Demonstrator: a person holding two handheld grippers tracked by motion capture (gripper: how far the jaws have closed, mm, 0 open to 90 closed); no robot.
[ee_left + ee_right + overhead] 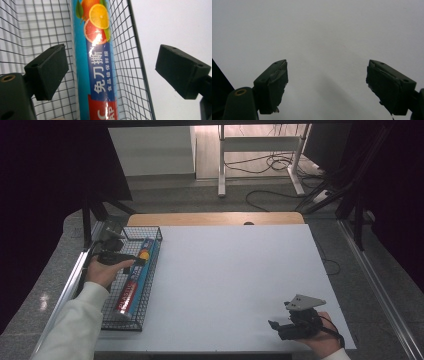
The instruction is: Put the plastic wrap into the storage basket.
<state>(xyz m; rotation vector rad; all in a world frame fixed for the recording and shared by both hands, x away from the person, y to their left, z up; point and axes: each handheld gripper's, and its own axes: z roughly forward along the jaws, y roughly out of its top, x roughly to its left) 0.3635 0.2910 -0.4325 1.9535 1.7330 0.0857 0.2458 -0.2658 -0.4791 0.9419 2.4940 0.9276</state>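
A long blue box of plastic wrap [134,282] with orange slices printed on it lies lengthwise in a black wire basket [150,285] at the table's left edge. In the left gripper view the box [98,65] lies below, along the basket's right wall [130,75]. My left gripper [131,261] hovers above the box with its jaws spread wide, not touching it. My left gripper [112,72] is open. At the near right of the table, my right gripper [276,327] rests low. In its own view my right gripper [327,87] is open over bare white surface.
The white tabletop [230,280] spreads between the basket and the right hand. A wooden strip [215,218] runs along the table's far edge. Beyond it are desk legs [221,165] and loose cables [272,162] on the floor.
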